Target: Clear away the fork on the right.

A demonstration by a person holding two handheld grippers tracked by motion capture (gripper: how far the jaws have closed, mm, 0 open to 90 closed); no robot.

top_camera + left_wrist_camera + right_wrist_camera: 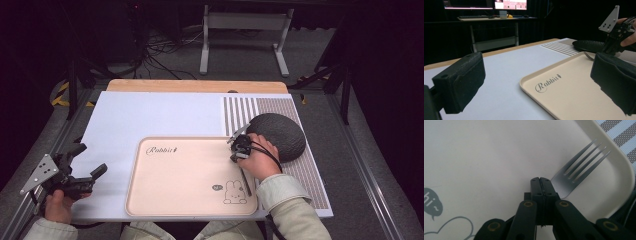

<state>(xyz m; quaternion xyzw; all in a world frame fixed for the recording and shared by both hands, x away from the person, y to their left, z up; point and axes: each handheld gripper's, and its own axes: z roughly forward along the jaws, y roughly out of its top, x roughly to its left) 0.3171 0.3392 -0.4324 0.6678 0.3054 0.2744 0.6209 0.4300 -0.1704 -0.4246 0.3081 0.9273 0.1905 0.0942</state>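
One fork (579, 167), one tray (150, 200), two hand-held grippers.

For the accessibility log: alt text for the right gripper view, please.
The right gripper, fingers shut, grips a metal fork whose tines point toward the rim of a beige tray. A striped mat lies beyond the rim.

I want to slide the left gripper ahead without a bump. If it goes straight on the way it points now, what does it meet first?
Probably the near left rim of the cream tray, which lies just ahead between the open jaws of the left gripper; depth is hard to judge.
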